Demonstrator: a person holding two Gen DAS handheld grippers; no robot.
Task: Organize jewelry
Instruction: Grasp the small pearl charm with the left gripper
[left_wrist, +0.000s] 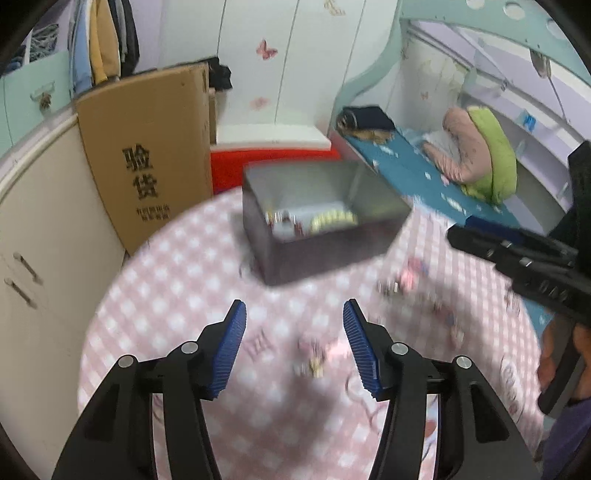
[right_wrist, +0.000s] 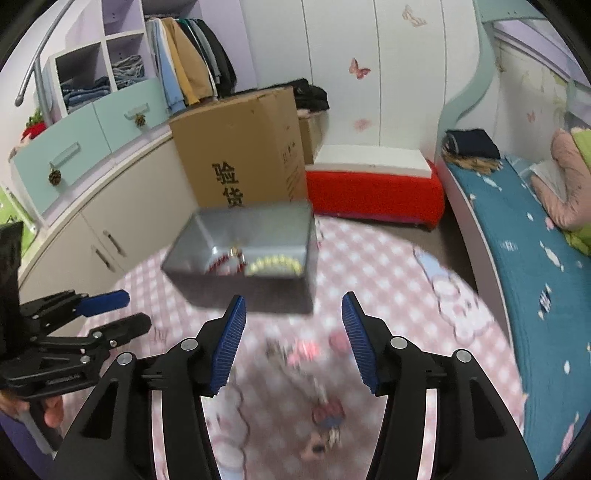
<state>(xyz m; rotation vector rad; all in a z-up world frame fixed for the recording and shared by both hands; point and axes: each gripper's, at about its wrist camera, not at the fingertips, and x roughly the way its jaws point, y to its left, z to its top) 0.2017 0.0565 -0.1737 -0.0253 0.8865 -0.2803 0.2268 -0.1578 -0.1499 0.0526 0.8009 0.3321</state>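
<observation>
A dark grey open box (left_wrist: 325, 218) stands on the round pink-checked table (left_wrist: 184, 295); it also shows in the right wrist view (right_wrist: 243, 258). Inside lie a yellow bead bracelet (left_wrist: 334, 219) and red and white pieces. My left gripper (left_wrist: 294, 308) is open and empty above a small blurred jewelry piece (left_wrist: 314, 356). More loose jewelry (left_wrist: 406, 280) lies to the right of the box. My right gripper (right_wrist: 293, 301) is open and empty above pink and red pieces (right_wrist: 306, 349) and a red-blue piece (right_wrist: 328, 413). The frames are motion-blurred.
A large cardboard box (right_wrist: 243, 151) stands behind the table beside cream cabinets (right_wrist: 92, 229). A red bench (right_wrist: 373, 188) and a bed with a teal cover (right_wrist: 535, 266) lie to the right. The left gripper shows in the right wrist view (right_wrist: 122, 310).
</observation>
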